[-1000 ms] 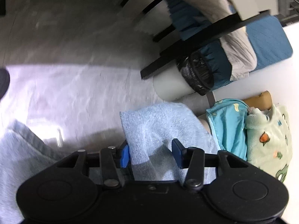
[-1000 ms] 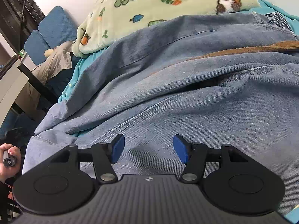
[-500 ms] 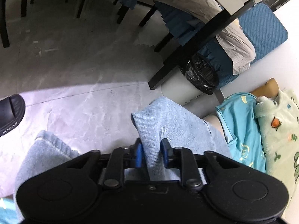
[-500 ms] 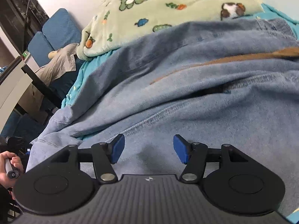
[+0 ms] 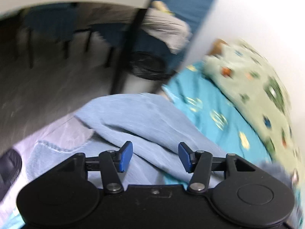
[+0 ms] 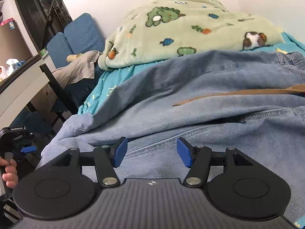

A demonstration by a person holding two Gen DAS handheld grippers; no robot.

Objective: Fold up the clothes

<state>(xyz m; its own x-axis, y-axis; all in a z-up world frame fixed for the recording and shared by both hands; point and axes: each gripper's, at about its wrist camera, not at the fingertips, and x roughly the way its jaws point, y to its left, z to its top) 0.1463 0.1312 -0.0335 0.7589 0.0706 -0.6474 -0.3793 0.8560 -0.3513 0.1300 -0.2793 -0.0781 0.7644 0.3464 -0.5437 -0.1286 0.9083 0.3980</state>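
Observation:
Light blue jeans [image 6: 200, 99] lie across the bed, with a brown belt strip [image 6: 238, 93] on them. Their leg end [image 5: 137, 118] hangs at the bed's edge in the blurred left wrist view. My left gripper [image 5: 155, 156] is open just above that leg end, with nothing between its blue pads. My right gripper [image 6: 150, 152] is open and empty, low over the jeans' upper part. The left gripper [image 6: 28, 149] also shows at the far left of the right wrist view.
A green patterned blanket [image 6: 190, 32] lies bunched at the far side on the teal bedsheet [image 5: 219, 110]. A desk with black legs [image 6: 57, 89], blue cushions [image 6: 76, 36] and a black-lined bin [image 5: 148, 66] stand beside the bed. A black slipper [image 5: 9, 168] lies on the floor.
My left gripper shut on the jeans' leg end, then opened and let it go while swinging up towards the bed. My right gripper stayed open and drew back slightly.

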